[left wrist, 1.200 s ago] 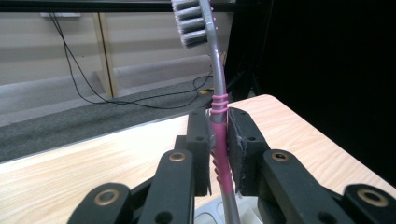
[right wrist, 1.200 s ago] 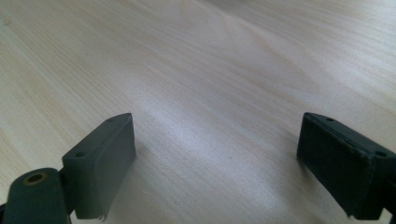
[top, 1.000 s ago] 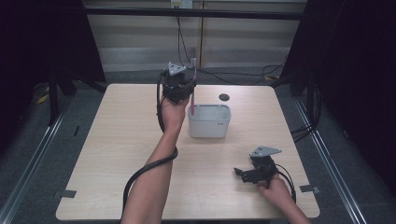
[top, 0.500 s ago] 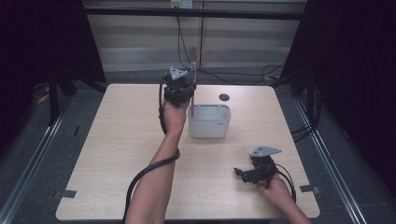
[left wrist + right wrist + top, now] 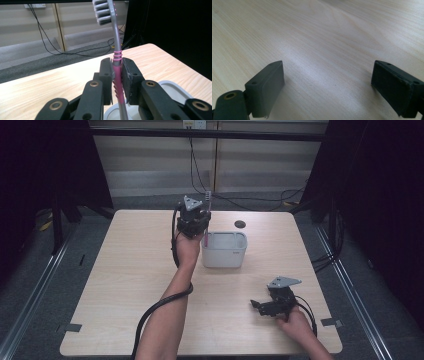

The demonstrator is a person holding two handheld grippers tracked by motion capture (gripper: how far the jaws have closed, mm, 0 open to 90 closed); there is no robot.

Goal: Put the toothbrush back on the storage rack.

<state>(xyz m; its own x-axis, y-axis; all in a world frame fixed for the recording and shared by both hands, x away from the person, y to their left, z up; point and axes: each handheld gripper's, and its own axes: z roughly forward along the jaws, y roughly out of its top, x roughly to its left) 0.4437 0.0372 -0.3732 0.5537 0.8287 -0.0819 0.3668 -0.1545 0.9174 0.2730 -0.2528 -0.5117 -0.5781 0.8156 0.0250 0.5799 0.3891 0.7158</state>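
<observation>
Pinching the pink toothbrush (image 5: 117, 72) upright w/ my left gripper (image 5: 116, 80) over the white bin (image 5: 224, 249), right gripper (image 5: 327, 87) spread wide, idle on the table (image 5: 125, 270), I reckon the slim handle could twist & slip.

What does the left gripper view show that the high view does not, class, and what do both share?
Left gripper view alone: the toothbrush's grey bristles and ribbed pink grip, pinched upright between the left gripper's pads.

High view alone: the whole table, a dark disc, and the right gripper open near the front edge.

Both: the toothbrush, the left gripper and the white bin beneath it.
</observation>
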